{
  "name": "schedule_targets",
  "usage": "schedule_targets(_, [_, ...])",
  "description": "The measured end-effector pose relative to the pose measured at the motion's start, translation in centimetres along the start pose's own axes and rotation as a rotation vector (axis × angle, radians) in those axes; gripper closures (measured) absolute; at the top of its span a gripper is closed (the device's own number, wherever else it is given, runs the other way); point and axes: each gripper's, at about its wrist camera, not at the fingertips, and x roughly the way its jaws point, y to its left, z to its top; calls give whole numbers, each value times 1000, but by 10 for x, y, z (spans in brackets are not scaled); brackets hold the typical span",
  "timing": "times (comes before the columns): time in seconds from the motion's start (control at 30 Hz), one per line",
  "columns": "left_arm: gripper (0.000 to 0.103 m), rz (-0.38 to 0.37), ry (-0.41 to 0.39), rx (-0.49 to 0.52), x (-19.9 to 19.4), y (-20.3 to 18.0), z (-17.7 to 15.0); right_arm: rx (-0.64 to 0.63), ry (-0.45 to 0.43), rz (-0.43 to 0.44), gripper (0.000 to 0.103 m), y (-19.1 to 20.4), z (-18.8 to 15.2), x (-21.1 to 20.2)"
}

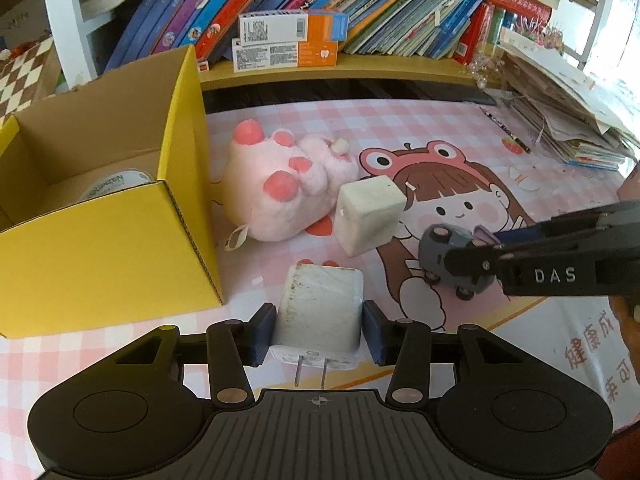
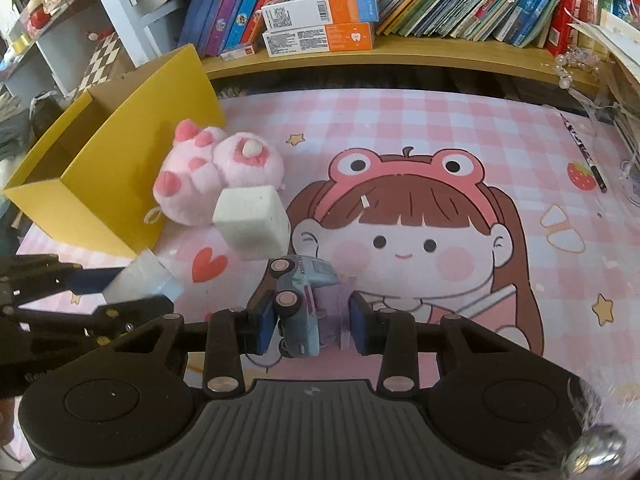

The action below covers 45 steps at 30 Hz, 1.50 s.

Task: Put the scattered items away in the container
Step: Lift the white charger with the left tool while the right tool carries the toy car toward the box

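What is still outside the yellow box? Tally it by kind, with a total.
Plush toys: 1, the pink plush
Foam cubes: 1, the white foam cube
Chargers: 1, the white plug adapter in the left gripper
Toy cars: 1, the grey-blue toy car in the right gripper
Total: 4

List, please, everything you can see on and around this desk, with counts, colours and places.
Cardboard box: one, yellow, left on mat.
Tape roll: one, white, inside box.
Plush paw toy: one, pink, beside box.
Foam cube: one, white, right of plush.
Plug adapter: one, white, in left gripper.
Toy car: one, grey-blue, in right gripper.
Cartoon mat: one, pink.
Carton boxes: two, white-orange, shelf.
Books: many, shelf.
Left gripper: shut.
Right gripper: shut.
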Motion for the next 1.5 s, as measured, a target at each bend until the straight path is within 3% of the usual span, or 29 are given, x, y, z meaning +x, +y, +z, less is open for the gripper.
schedule_targets(0.97, [59,-13,-55,13,-38,-6,-18,-26,-36,0,68,21,-22,-37])
schedule_targets(1.5, [59,-36,-92,12,-60,17,-31,-36,-67,-31,68,53,-27,-47])
